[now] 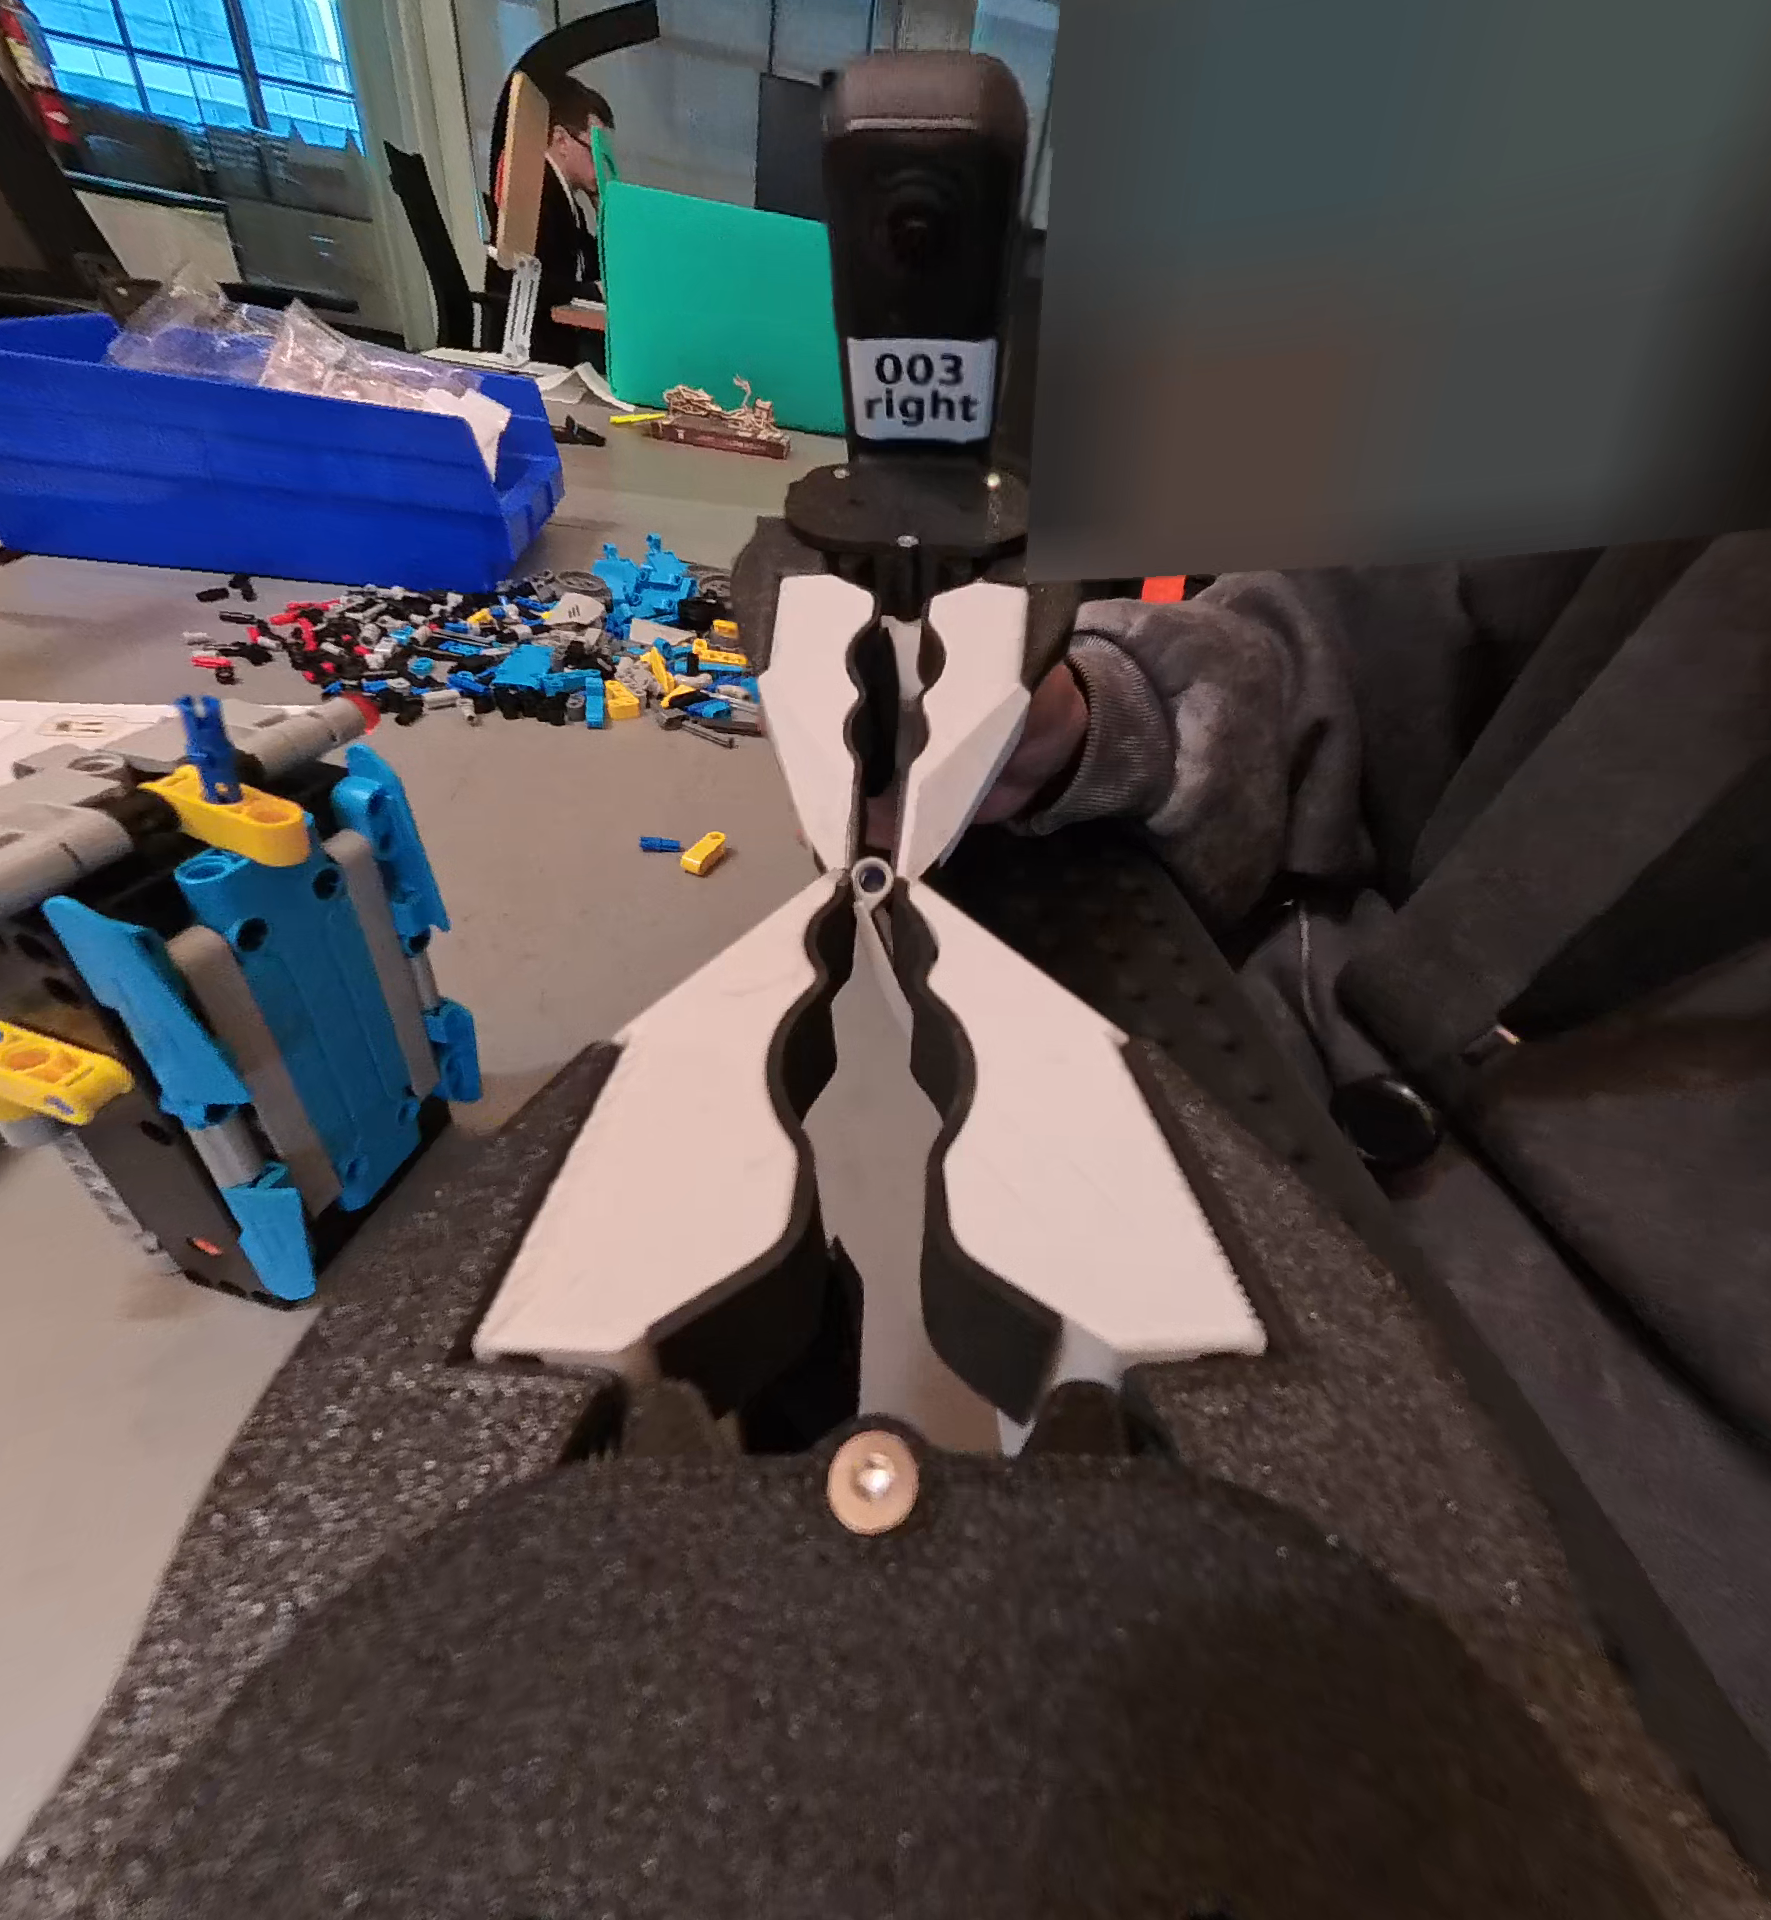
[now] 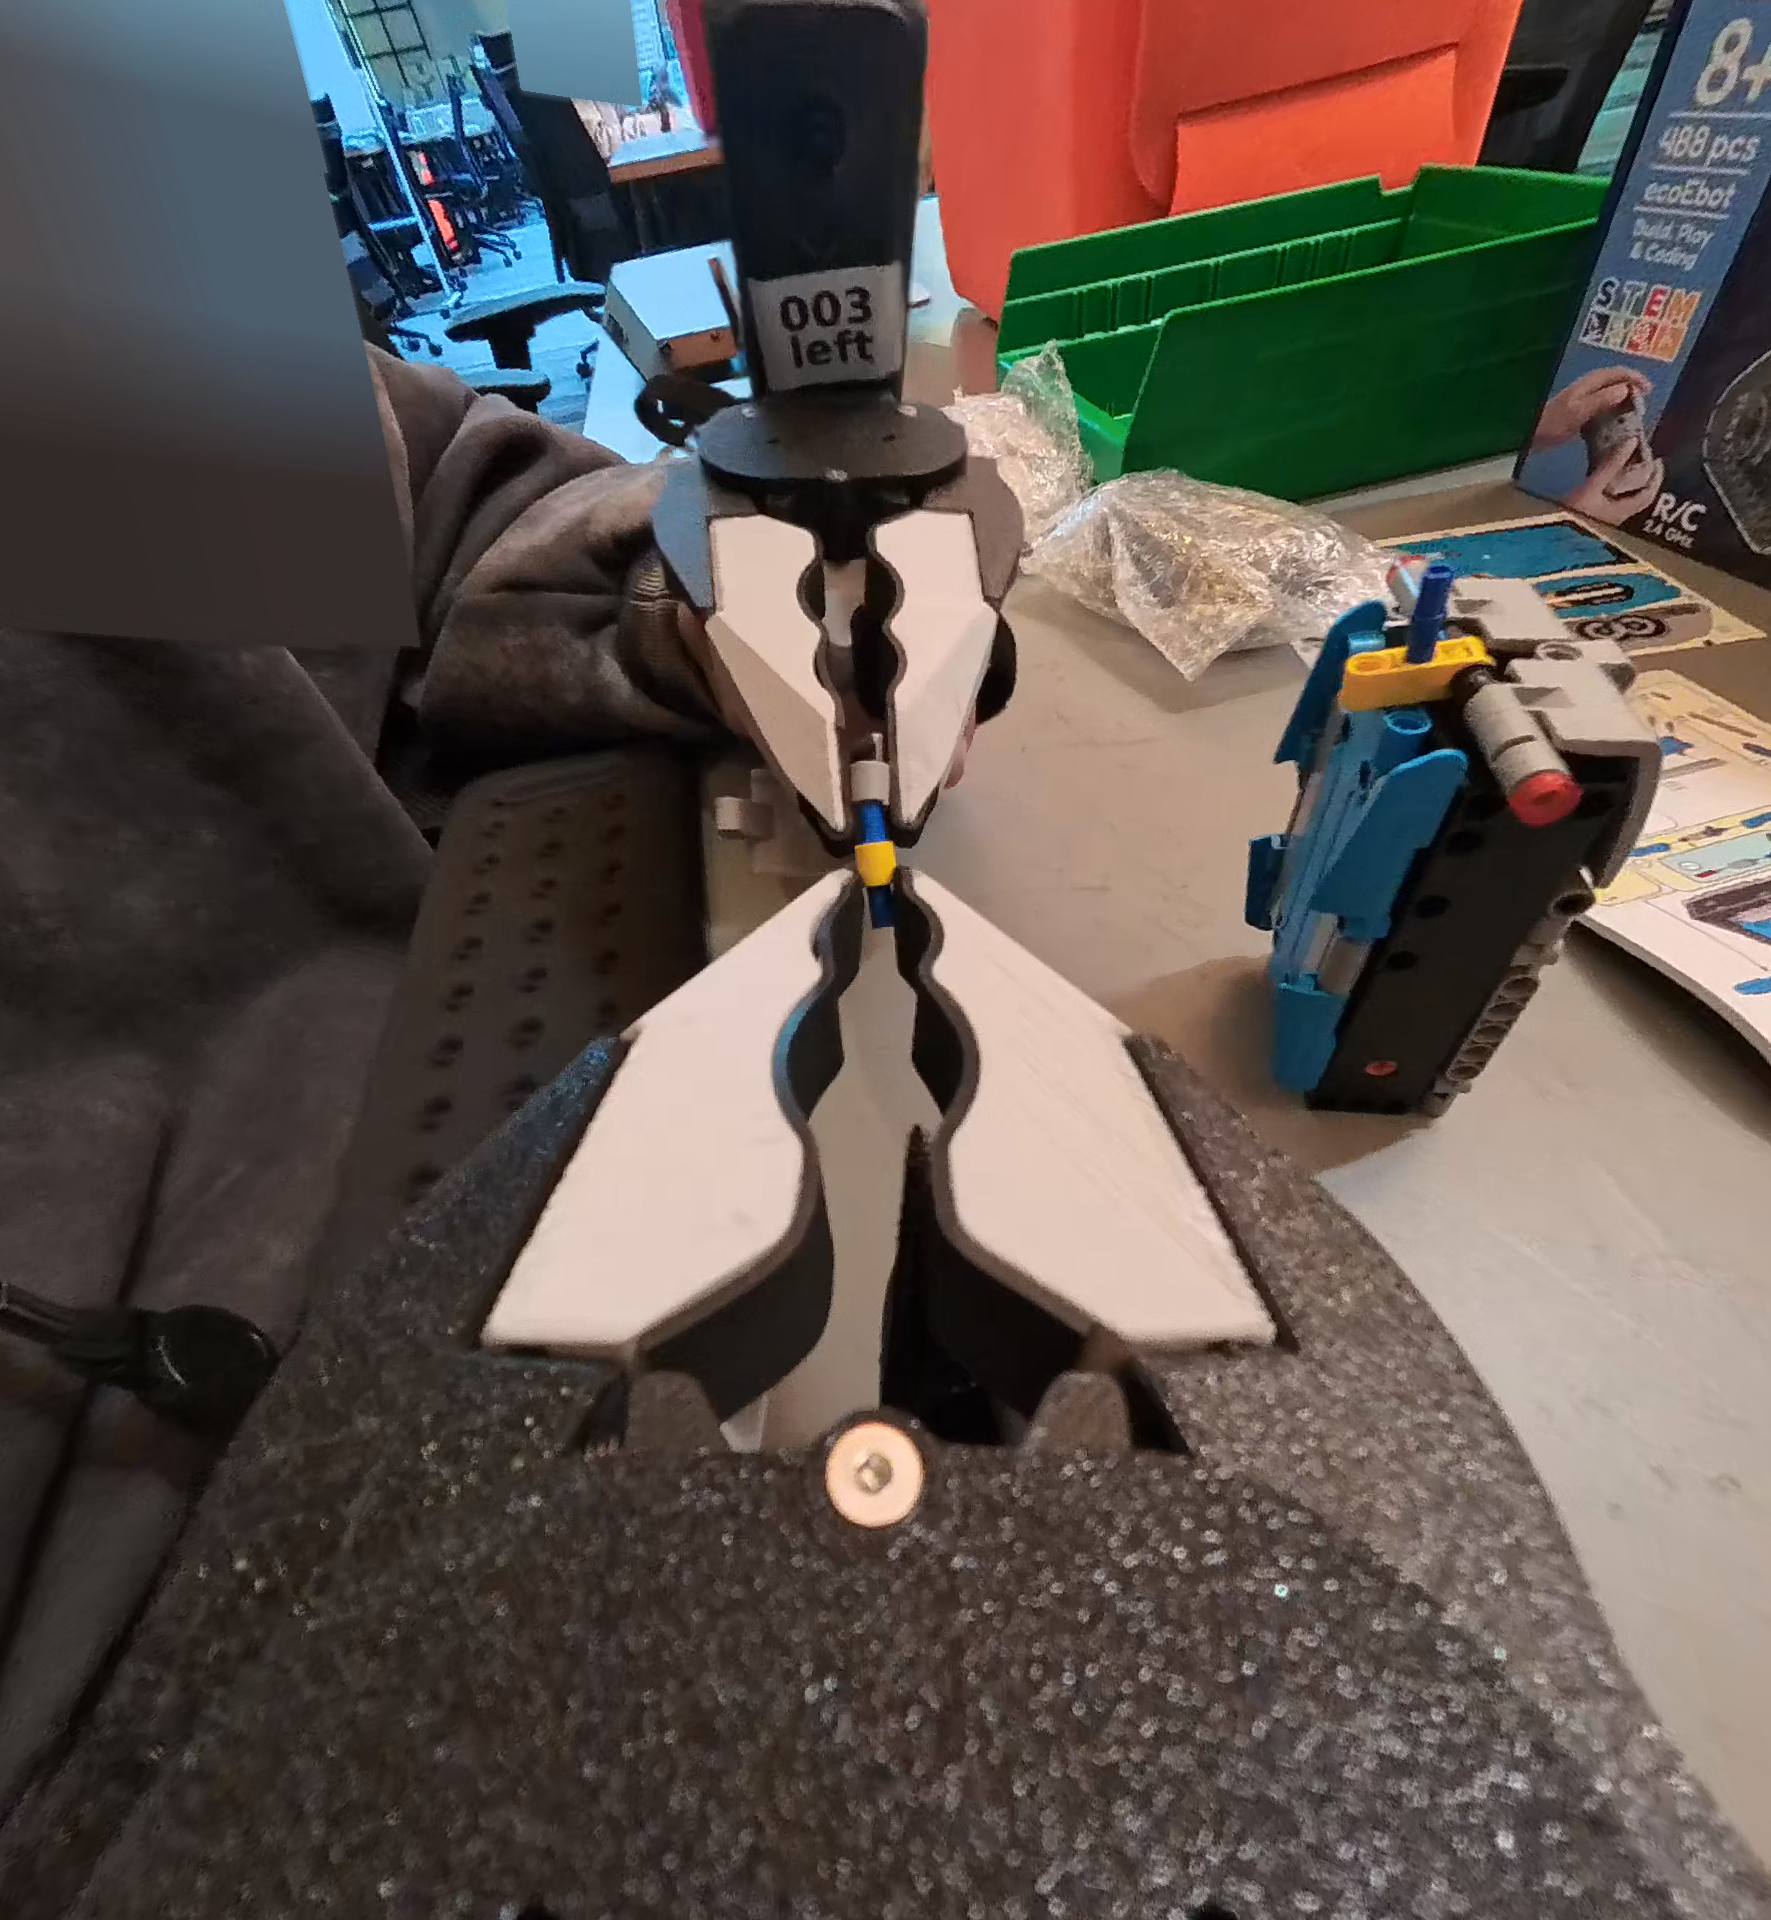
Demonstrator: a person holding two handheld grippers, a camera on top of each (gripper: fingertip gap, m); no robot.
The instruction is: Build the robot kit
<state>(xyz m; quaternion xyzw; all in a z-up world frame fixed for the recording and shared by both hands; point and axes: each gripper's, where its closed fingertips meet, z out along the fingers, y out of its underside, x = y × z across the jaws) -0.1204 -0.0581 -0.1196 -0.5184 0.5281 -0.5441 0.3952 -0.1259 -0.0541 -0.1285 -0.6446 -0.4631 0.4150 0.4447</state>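
Your two claws meet tip to tip above the bench (image 1: 590,935) edge. Left claw (image 1: 873,896) is pinched shut on a small grey ringed piece (image 1: 873,883); right claw (image 2: 877,891) is closed on a blue pin with yellow collar (image 2: 875,860). They look lined up to join. The blue-and-black block model (image 2: 1421,862) stands nearby, loose bricks (image 1: 507,655) beyond, in an open office.

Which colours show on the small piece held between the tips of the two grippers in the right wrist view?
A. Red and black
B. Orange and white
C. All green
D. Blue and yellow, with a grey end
D: the small piece pinched between the right gripper and the left gripper has a blue stem, a yellow collar and a grey end.
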